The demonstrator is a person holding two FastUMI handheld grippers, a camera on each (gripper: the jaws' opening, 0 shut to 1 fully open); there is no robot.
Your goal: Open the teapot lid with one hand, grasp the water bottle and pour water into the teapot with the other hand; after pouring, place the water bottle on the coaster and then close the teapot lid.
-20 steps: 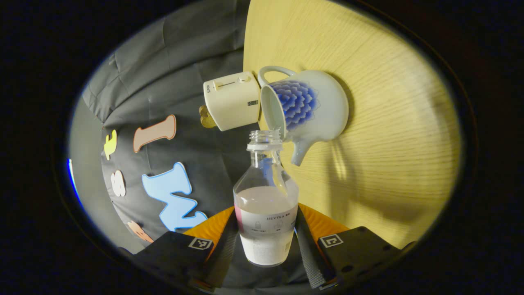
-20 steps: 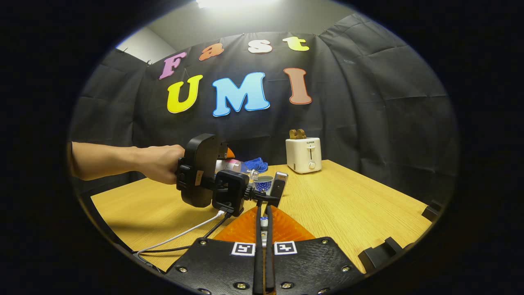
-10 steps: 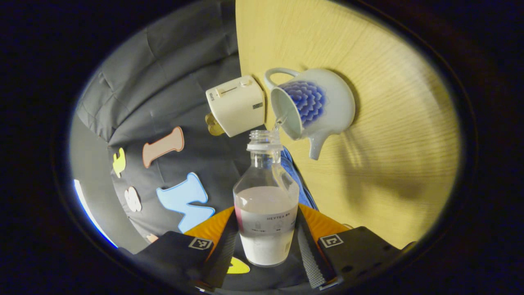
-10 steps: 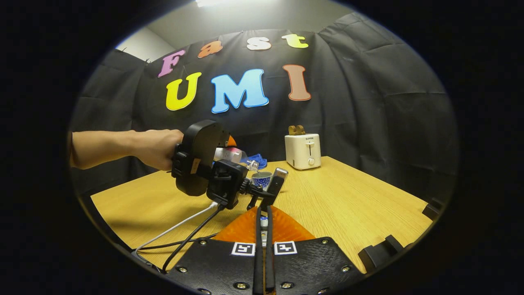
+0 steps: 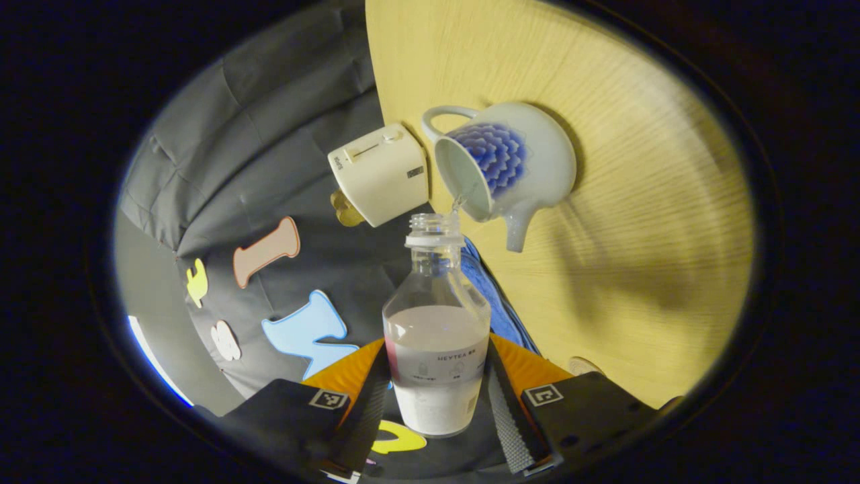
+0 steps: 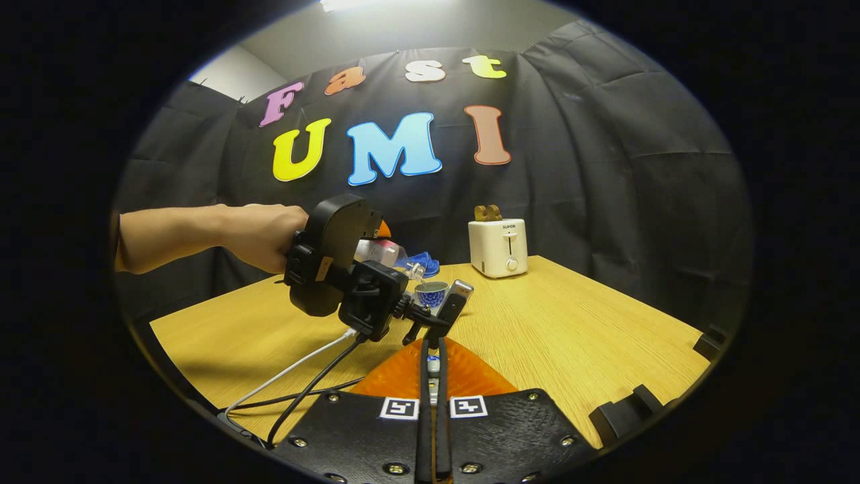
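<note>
Water runs in a thin stream from the mouth of the water bottle (image 5: 435, 316) into the open top of the teapot (image 5: 504, 165), which sits in the upper middle of the left gripper view on the wooden worktop (image 5: 638, 222). The left tool (image 5: 435, 396) is clamped on the bottle's lower body, both fingers (image 5: 504, 403) pressing on the labelled band, and the bottle is tipped far over. It looks like clear thin plastic, about half full: light, a little squashy, likely slick at the label, so the hold low on the straight wall seems right, with the neck left free. The teapot is glazed ceramic, white with a blue scale pattern, probably heavy and breakable; its handle loop points to the upper left of the frame and its spout to the lower middle.

In the right gripper view the right tool (image 6: 433, 376) has its fingers drawn almost together at the bottom centre, with something small between them; I judge it to be the lid, but it is too hidden to be sure. A hand (image 6: 265, 235) holds the left tool at centre left.

Just beside the teapot stands a cream toaster (image 5: 379, 175), close to the pouring path. A blue cloth (image 5: 494, 302) lies near the bottle.
</note>
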